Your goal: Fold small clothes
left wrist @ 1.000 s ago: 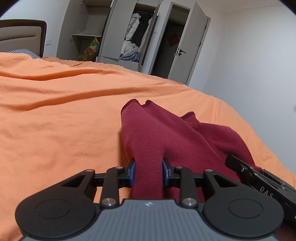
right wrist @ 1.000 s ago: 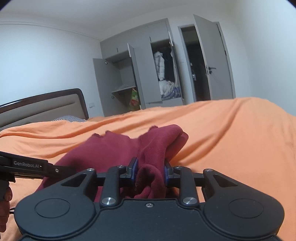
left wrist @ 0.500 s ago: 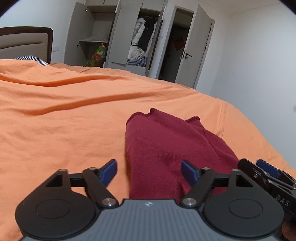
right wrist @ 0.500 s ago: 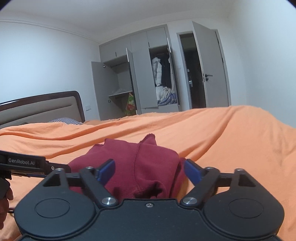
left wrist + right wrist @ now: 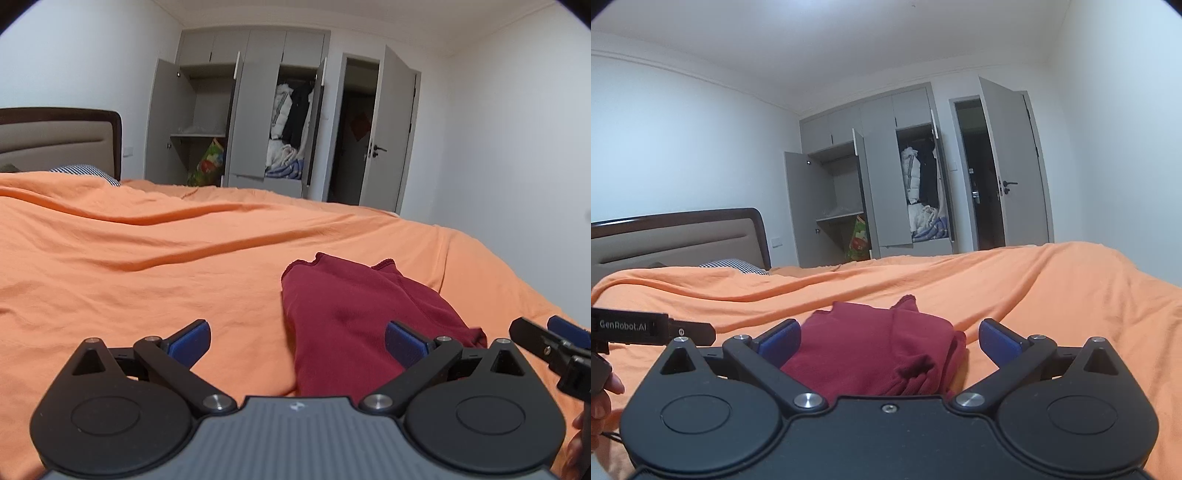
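Now the dark red garment [image 5: 354,317] lies folded into a compact bundle on the orange bedspread [image 5: 147,266], with neither tool touching it. Seen from the left wrist, the left hand-held gripper [image 5: 297,341] stands spread wide, its blue pads [image 5: 190,339] well apart; the garment runs from about 12 o'clock toward 1 o'clock ahead of it, its scalloped hem at the far end, and the near end passes under the right-side pad. At 3 o'clock in that view the tip of the right hand-held gripper [image 5: 554,341] shows, just beside the garment's edge. From the right wrist, the right hand-held gripper [image 5: 888,338] is likewise spread wide and holds nothing, and the garment [image 5: 871,350] sits between its fingers at 12 o'clock, stacked layers showing on its right side. At 9 o'clock there, the left tool's labelled arm [image 5: 631,326] reaches in over the bedspread, with part of a hand [image 5: 604,398] below it. Beyond the bed stand a padded headboard [image 5: 683,236] at 10 o'clock, an open grey wardrobe [image 5: 879,192] with hanging clothes at 12 o'clock, and an open door [image 5: 1012,170] at 1 o'clock.
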`<state>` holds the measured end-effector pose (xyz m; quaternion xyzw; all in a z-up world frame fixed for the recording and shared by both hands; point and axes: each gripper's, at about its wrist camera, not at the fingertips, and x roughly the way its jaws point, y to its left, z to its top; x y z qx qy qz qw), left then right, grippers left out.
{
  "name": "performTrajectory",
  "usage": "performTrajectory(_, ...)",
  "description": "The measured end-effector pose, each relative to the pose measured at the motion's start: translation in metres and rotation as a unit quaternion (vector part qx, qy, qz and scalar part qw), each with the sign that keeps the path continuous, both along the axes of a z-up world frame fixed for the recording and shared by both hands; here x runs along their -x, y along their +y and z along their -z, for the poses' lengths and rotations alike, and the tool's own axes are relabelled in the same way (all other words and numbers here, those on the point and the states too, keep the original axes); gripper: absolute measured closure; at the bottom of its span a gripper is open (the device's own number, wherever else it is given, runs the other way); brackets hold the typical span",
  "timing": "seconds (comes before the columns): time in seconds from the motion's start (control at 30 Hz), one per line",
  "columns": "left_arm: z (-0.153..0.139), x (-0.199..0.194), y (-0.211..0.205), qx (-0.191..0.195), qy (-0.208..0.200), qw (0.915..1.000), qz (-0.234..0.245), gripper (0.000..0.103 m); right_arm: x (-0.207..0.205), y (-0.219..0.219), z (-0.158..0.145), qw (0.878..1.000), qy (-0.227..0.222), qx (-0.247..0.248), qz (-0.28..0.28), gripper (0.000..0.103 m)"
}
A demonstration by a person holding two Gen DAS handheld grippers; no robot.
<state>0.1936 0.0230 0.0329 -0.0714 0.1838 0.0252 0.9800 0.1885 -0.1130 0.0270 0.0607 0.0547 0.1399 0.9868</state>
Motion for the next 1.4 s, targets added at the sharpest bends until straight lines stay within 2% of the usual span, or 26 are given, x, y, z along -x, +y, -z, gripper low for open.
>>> performTrajectory(0.3,0.008,0.067,0.001,-0.012,-0.014,0.9998,0.002,0.0,0.067,0.001,0.0,1.0,-0.009,0.001,0.004,0.001)
performTrajectory(0.6,0.028,0.109,0.0,-0.03,-0.004,0.9994,0.016,0.0,0.115,0.009,0.025,0.999,0.025,0.027,-0.005,0.001)
performTrajectory(0.93,0.034,0.127,0.003,-0.029,-0.003,0.9995,0.01,0.0,0.126,0.012,0.027,0.999,0.022,0.025,0.002,0.001)
performTrajectory(1.4,0.033,0.128,0.002,-0.031,-0.004,0.9995,0.008,0.0,0.126,0.012,0.028,0.999,0.023,0.023,0.001,0.001)
